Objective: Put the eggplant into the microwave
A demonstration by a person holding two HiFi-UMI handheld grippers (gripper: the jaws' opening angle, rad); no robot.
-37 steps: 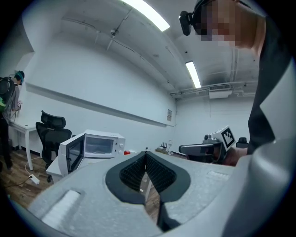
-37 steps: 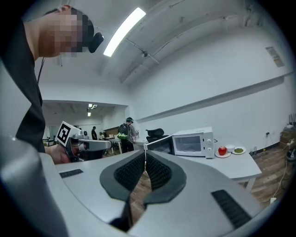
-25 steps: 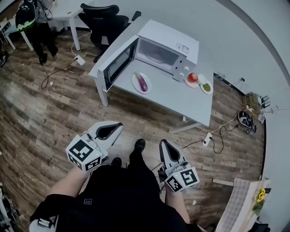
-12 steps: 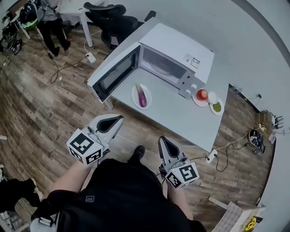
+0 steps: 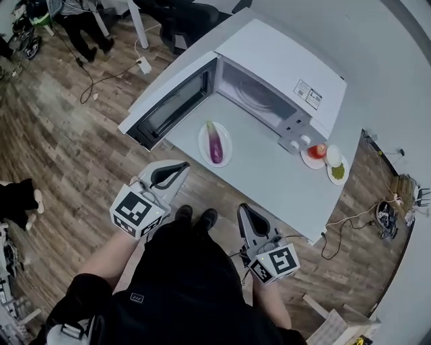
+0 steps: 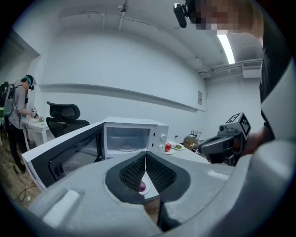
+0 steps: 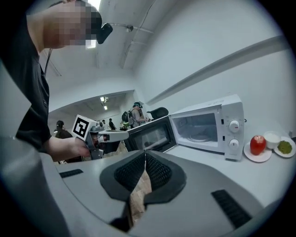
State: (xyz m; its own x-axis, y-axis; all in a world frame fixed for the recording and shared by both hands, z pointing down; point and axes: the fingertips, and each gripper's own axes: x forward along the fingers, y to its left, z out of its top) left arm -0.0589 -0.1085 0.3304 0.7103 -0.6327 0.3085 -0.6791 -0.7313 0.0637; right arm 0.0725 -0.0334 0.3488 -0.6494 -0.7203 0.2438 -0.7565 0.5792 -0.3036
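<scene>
A purple eggplant lies on a white plate on the grey table, in front of the white microwave. The microwave's door hangs open to the left and its chamber shows a glass turntable. My left gripper is shut and empty, held over the floor just short of the table's near edge. My right gripper is also shut and empty, lower and to the right. In the left gripper view the eggplant peeks below the closed jaws. The right gripper faces the microwave.
Right of the microwave stand a plate with a tomato, a small white bowl and a dish of green stuff. A power strip and cables lie on the wood floor. An office chair and a person are at the far left.
The view has closed in on the table: microwave and eggplant plate now sit larger and nearer. Both grippers stay shut and empty, carried forward toward the table's edge.
</scene>
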